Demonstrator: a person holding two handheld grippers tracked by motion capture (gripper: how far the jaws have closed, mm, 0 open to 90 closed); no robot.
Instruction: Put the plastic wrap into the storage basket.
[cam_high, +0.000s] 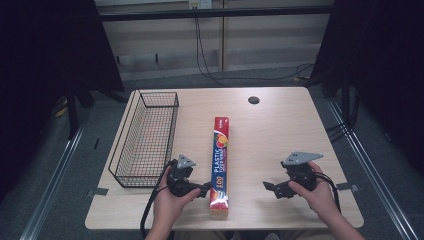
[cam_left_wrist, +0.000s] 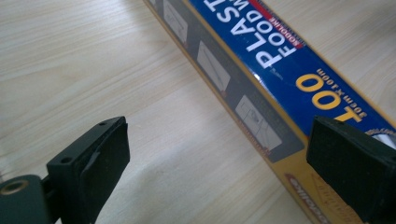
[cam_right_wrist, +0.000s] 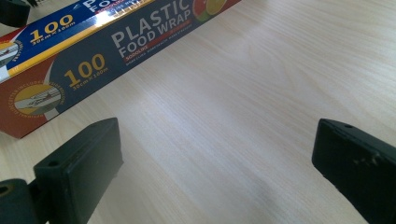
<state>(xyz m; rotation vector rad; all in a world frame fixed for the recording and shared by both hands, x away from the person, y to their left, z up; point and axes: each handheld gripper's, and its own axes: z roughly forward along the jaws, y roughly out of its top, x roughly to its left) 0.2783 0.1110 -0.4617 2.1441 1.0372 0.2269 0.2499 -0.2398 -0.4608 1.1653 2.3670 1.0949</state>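
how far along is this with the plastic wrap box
Barely begun. Nothing looks done: the plastic wrap box lies flat on the table, and the wire basket beside it holds nothing. In hand: the left gripper, jaws open, sits at the box's near end, not gripping it. The right gripper is open, apart from it. Gripping and moving the box remain.

left gripper (cam_left_wrist: 215, 163): fingers wide apart | plastic wrap box (cam_left_wrist: 280, 79): lying on table (cam_left_wrist: 93, 60), unheld
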